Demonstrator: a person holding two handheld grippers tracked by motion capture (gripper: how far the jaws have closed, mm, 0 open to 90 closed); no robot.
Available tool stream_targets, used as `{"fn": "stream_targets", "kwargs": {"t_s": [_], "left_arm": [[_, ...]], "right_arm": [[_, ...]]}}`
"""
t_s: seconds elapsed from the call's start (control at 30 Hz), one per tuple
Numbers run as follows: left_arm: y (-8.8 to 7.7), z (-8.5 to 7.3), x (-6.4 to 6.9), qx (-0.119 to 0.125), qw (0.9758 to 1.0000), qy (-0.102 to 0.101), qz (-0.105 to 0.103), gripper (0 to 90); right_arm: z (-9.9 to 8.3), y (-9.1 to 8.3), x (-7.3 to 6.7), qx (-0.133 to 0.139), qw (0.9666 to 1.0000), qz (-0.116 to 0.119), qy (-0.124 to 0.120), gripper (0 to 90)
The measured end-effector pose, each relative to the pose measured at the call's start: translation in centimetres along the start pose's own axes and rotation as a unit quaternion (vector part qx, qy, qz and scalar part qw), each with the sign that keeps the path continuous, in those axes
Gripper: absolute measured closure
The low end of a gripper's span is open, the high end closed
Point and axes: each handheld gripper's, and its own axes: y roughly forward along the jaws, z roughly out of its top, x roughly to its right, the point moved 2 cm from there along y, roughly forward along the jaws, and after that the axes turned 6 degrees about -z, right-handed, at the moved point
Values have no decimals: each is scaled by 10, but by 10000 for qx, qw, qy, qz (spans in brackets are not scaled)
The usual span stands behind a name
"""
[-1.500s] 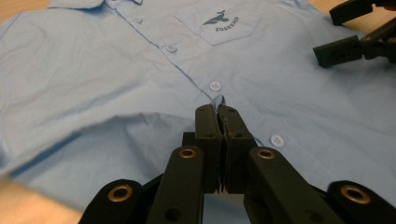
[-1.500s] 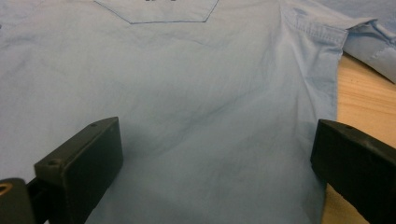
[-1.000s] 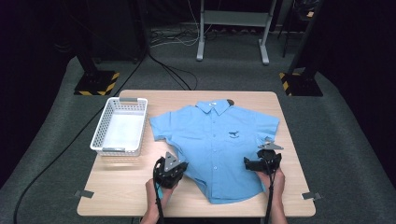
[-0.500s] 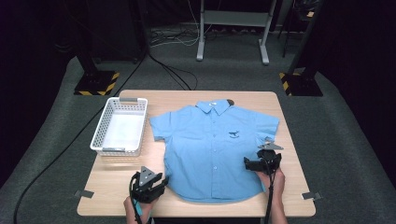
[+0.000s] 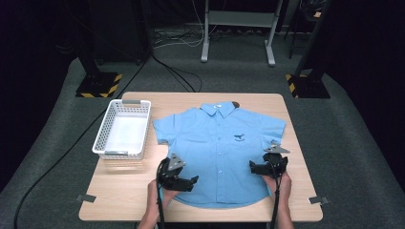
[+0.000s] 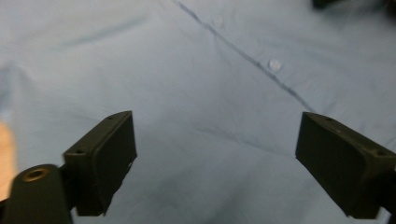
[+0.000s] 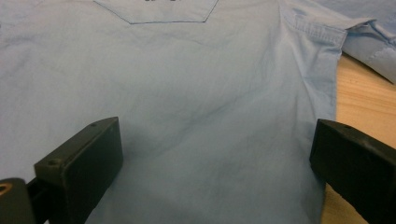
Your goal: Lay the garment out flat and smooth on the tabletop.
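A light blue short-sleeved shirt [image 5: 217, 148] lies flat, front up and buttoned, on the wooden table [image 5: 129, 195]. My left gripper [image 5: 193, 182] hovers over the shirt's lower left part, pointing right. Its jaws have just been opening and now stand wide, with nothing between them. In the left gripper view the open gripper [image 6: 215, 156] looks down on the shirt [image 6: 187, 70] and its button strip [image 6: 274, 64]. My right gripper [image 5: 253, 167] is open over the shirt's right side near the hem. In the right gripper view the gripper [image 7: 217, 161] faces the shirt [image 7: 187, 74] below the chest pocket.
A white plastic basket [image 5: 118, 153] stands on the left half of the table, a little apart from the shirt's sleeve. Bare wood [image 7: 362, 98] shows beside the shirt's right side seam. Metal stands and cables sit on the grey floor beyond the table.
The left gripper went from shut on the shirt's lower left hem, drew it toward the front left corner, let go, opened and moved back right over the shirt. The right gripper stayed put.
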Motion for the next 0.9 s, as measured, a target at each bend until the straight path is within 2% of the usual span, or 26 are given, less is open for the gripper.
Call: {"fn": "stream_targets", "kwargs": {"t_s": [0.1, 0.13, 0.4, 0.47, 0.57, 0.6, 0.63, 0.67, 0.7, 0.73, 0.77, 0.83, 0.9], "left_arm": [[17, -8, -4, -467, 9989, -45, -51, 98], [18, -13, -6, -511, 9986, -101, -42, 92], [-2, -39, -18, -94, 9994, -321, 83, 94], [-7, -47, -20, -98, 9989, -300, 340, 92], [-14, -57, -25, 32, 9981, -335, 507, 93], [-17, -59, -27, 63, 9980, -350, 522, 92], [-19, -60, -29, 129, 9981, -408, 439, 93], [-21, -61, -31, 150, 9978, -491, 428, 90], [-23, -61, -34, 126, 9969, -585, 503, 76], [-27, -61, -37, 132, 9964, -649, 530, 28], [-32, -62, -40, 228, 9957, -720, 532, 16], [-43, -64, -45, 361, 9936, -794, 724, 15], [-52, -70, -54, 377, 9915, -912, 853, 16]], "right_arm": [[0, 0, 0, 1, 10000, -3, 1, 17], [0, 0, 0, -1, 10000, -1, 1, 17], [0, 0, 0, -4, 10000, -8, 10, 17], [0, 0, 0, -3, 10000, -10, 9, 17], [0, 0, 0, -4, 10000, -5, 11, 17], [0, 0, 0, -4, 10000, -5, 12, 17], [0, 0, 0, -4, 10000, 8, 2, 13], [0, 0, 0, -13, 10000, 21, -20, 3], [0, 0, 0, -26, 10000, 44, -54, 0], [0, -1, 0, -26, 9999, 85, -65, 2], [-1, -4, 1, 36, 9999, 111, -69, 4], [-2, -14, 5, 239, 9996, 151, -32, 4], [-6, -28, 11, 473, 9989, 62, -23, 2]]}}
